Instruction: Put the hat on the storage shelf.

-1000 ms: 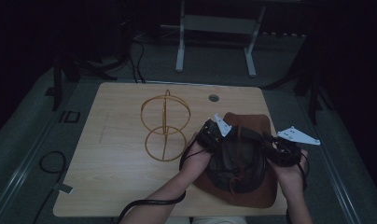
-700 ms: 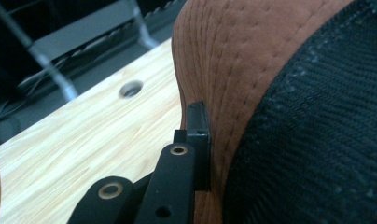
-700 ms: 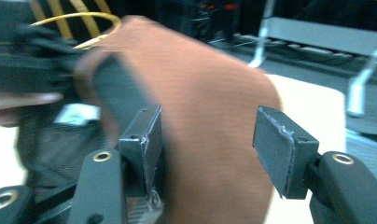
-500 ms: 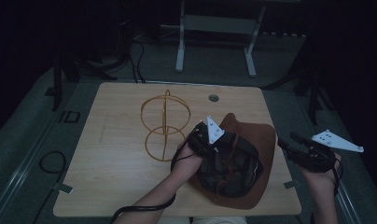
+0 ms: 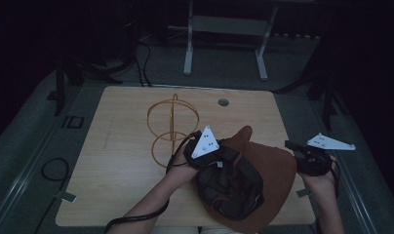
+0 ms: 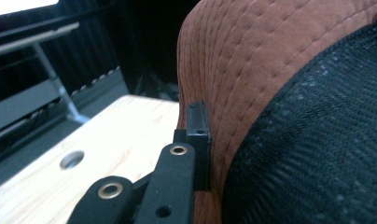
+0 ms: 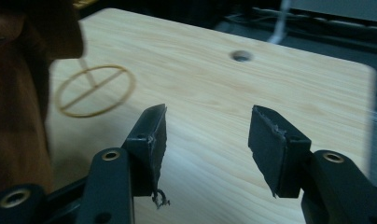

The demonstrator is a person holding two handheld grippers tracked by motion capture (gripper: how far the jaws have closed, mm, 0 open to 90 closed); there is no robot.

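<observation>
Table [image 5: 127, 161]: light wood, takes up the centre of the high view; a round cable hole [image 5: 223, 102] near its far edge, upper centre.

Hat [image 5: 268, 165]: rust-brown with a stitched brim, lies crown-down at lower centre-right of the high view, dark mesh lining [image 5: 229, 183] facing up. The left gripper view shows the brim stitching and mesh weave close up, at right of frame; the high view is too dim for either.

Wire stand [image 5: 171, 127]: gold, a ring base with an upright hoop, centre of the high view, just left of the hat. The right gripper view shows the ring base flat on the wood at upper left.

Left gripper [image 5: 207, 151]: at the hat's near-left edge, grey plate on top. In the left gripper view one black jaw presses the outside of the brim; the other jaw is hidden, probably inside, so it appears closed onto the brim.

Right gripper [image 7: 205, 135]: jaws wide apart, nothing between them, bare wood beyond. High view places it off the table's right edge, clear of the hat.
</observation>
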